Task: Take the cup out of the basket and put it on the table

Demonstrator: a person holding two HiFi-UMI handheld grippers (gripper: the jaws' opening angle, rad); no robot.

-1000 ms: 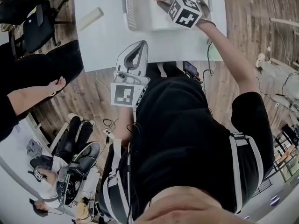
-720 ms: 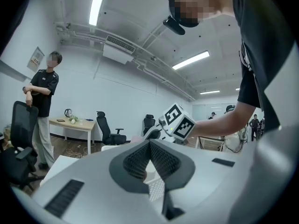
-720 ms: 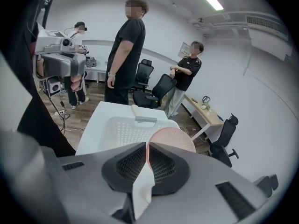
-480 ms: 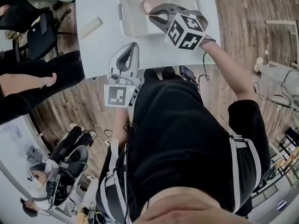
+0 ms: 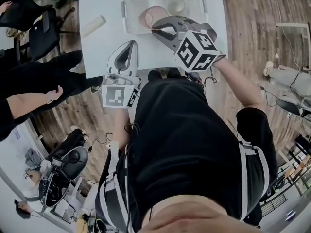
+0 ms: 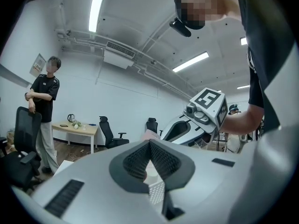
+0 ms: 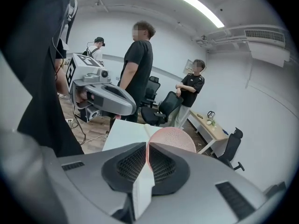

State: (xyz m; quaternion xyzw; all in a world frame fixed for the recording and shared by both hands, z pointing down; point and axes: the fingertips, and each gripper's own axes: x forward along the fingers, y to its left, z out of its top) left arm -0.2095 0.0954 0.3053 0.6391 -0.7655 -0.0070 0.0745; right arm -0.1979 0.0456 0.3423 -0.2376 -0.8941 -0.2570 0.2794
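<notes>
Looking steeply down from the head view, the wearer's black shirt is nearest and fills the lower centre of the frame. Just above it, left of centre, the left gripper points up-frame over the near edge of the white table. Its own view shows the jaws clenched together with nothing between them.

To the right and slightly higher in the frame, the right gripper reaches toward the white mesh basket at top centre. Its jaws are pinched on a thin edge of the wall of a pink cup, which sits over the basket's near left part. In the right gripper view the textured pink wall bulges just beyond the pads. How the cup is tilted is hard to tell.

A pale round object lies deeper in the basket. A pale tube lies on the table at upper left.

The step in hand looks like the lift-out: the cup is gripped but not yet clear of the basket. Next it needs carrying over the near rim to bare tabletop, setting upright, lowering until it rests, then letting go.
</notes>
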